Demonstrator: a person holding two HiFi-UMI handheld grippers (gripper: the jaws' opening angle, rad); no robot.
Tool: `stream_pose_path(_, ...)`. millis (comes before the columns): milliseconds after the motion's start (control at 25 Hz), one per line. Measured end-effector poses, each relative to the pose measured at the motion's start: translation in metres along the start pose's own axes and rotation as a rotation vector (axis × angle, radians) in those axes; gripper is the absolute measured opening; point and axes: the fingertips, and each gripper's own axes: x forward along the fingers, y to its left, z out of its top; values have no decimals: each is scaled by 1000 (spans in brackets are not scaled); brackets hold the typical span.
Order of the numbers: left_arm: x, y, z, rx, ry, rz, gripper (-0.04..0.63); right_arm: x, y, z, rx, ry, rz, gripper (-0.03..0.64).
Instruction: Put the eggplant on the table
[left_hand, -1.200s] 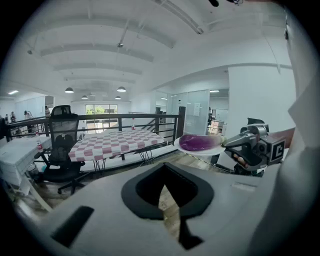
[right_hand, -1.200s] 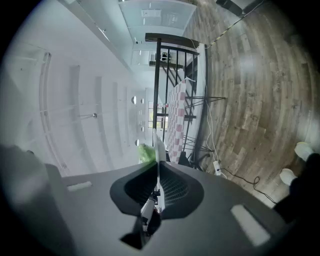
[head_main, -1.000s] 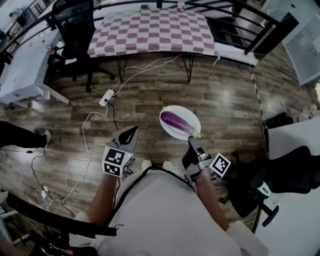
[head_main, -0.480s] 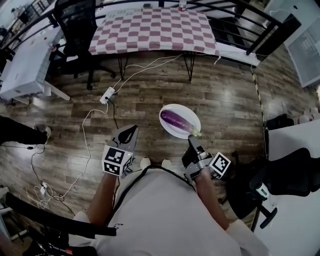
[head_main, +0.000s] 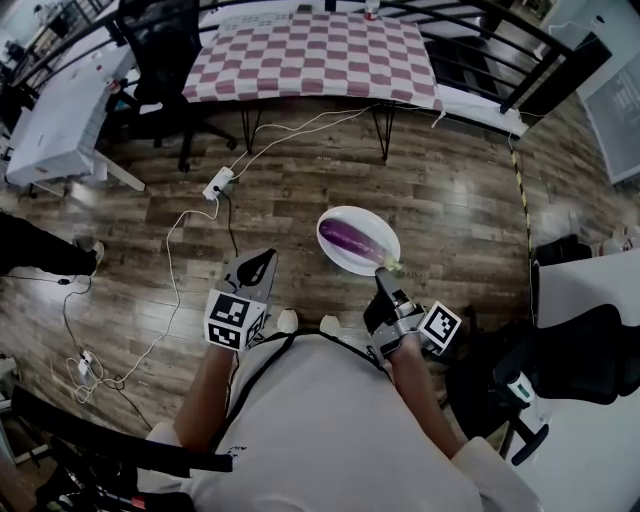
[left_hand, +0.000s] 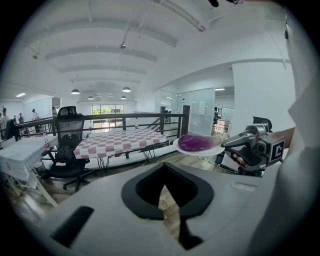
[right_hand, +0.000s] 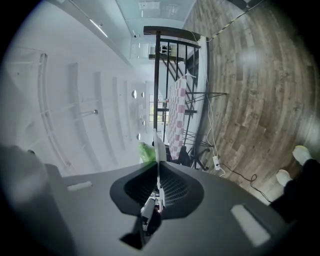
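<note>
Eggplant (head_main: 352, 240), purple and glossy, lies lengthwise on a white oval plate (head_main: 377, 222) with its green stem end at the near right, toward the person. The plate is held in the air above the wooden floor (head_main: 460, 190). The right claw (head_main: 381, 277) is clenched on the near rim of that plate; its own view shows the plate edge-on, pinched between the jaws, with the green stem just beyond them. The left claw (head_main: 262, 258) hangs to the left of the plate and apart from it, its jaws pressed together with nothing between them. At the far side stands the desk (head_main: 310, 55) under a red-and-white checked cloth, well apart from the plate. A black office chair (head_main: 160, 60) stands at the desk's left corner. A white power strip (head_main: 217, 186) with its cable lies on the floor between the desk and the person.
</note>
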Motion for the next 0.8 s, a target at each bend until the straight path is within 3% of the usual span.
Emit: stream_pose_path(800, 12, -35, -1, -40, -12, 65, 2, -22, -1, 31, -11, 69, 7, 23)
